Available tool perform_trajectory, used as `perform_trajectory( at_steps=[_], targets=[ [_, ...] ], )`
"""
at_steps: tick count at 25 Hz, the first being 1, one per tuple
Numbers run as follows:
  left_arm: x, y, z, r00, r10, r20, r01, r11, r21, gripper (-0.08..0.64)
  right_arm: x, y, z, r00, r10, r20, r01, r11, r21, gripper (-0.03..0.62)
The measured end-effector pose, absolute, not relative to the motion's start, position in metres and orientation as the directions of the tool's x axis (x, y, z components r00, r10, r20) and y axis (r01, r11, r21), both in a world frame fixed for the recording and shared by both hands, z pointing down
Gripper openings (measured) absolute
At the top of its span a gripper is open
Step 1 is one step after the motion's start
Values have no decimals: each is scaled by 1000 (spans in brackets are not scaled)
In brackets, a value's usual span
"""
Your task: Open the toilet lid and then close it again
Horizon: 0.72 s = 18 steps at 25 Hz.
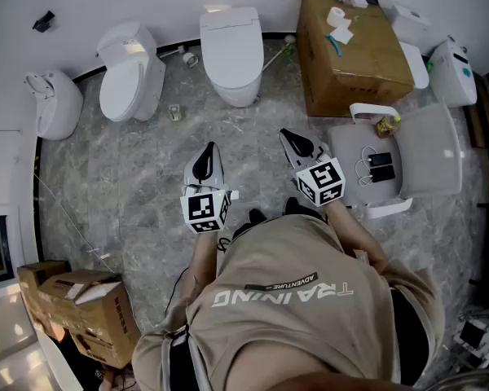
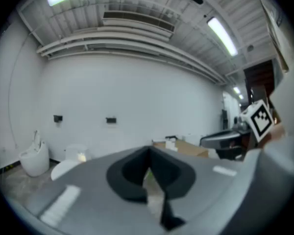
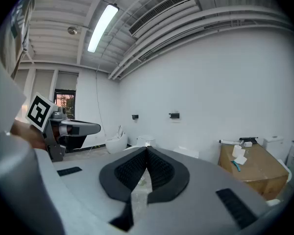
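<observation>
Three white toilets stand along the far wall in the head view. The one straight ahead [image 1: 231, 51] has its lid down flat. Another toilet [image 1: 130, 80] stands left of it, and a third [image 1: 55, 103] is by the left wall. My left gripper [image 1: 205, 156] and right gripper [image 1: 293, 140] hover side by side over the marble floor, well short of the toilets, both pointing toward them. Each is shut with nothing between the jaws, as the left gripper [image 2: 148, 152] and the right gripper [image 3: 147, 151] show in their own views.
A large cardboard box [image 1: 350, 51] with a paper roll on it stands right of the middle toilet. A white plastic chair [image 1: 420, 157] holding black devices is at the right. More cardboard boxes [image 1: 81, 308] sit at the lower left. A white appliance [image 1: 452, 72] is at the far right.
</observation>
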<state>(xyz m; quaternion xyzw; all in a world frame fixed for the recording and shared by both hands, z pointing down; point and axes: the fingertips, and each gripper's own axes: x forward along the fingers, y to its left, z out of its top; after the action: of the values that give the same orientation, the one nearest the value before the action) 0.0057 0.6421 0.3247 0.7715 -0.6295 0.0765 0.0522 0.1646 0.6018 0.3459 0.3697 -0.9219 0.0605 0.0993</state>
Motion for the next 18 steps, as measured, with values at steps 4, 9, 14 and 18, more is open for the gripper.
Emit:
perform_trajectory(
  at_steps=[4,9,14,18],
  targets=[
    [-1,636,332,226,-954,196,-971,-236,-30,5,149,599,346,-706,-674,217,-695,718,-30,14],
    [-4,633,338,243,-946,215,-963,-262,-64,5,141,597,353,-696,-681,228,-703,710,-28,14],
    [-6,630,350,258,-940,222,-960,-275,-49,5,140,591,363,-673,-700,238,-727,685,-41,14],
    [-4,614,361,250,-937,243,-965,-262,-14,5,149,571,373,-655,-704,275,-738,673,-37,15]
  ],
)
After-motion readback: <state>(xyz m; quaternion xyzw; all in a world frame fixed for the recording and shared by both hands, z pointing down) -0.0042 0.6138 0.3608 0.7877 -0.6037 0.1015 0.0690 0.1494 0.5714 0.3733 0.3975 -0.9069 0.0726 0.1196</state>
